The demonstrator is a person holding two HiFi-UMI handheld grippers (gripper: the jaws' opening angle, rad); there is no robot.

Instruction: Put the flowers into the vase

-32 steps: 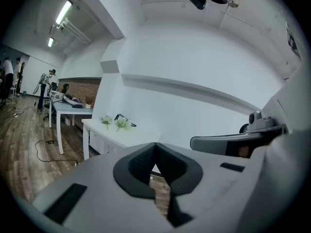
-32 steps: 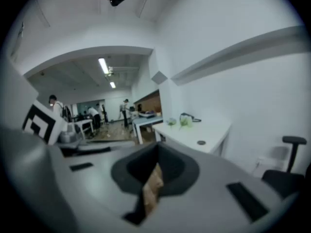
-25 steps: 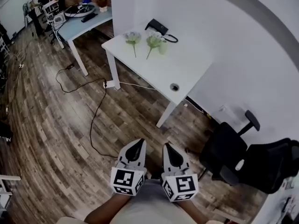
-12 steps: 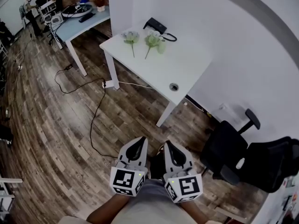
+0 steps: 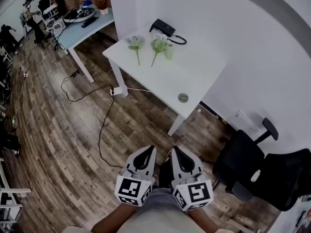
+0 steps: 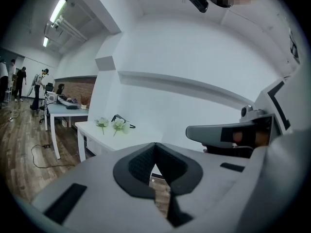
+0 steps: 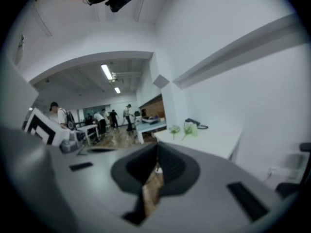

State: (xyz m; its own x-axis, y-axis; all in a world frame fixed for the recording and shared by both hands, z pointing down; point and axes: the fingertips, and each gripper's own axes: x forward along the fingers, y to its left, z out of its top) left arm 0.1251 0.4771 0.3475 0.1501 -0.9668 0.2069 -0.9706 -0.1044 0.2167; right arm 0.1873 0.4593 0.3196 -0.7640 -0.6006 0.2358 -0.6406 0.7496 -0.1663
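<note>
Green-white flowers (image 5: pixel 136 42) lie side by side on the white table (image 5: pixel 194 76), the right stem just beside the pale vase (image 5: pixel 169 51), as they did a second ago. The table now sits a little lower and nearer in the head view. Well short of it, over the wooden floor (image 5: pixel 73 130), the left gripper (image 5: pixel 147 152) and right gripper (image 5: pixel 176 152) sit side by side, each with its jaws pressed together on nothing.

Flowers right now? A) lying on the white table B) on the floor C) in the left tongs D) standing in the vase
A: both flowers lie flat on the white table, stems showing, next to the vase.
</note>
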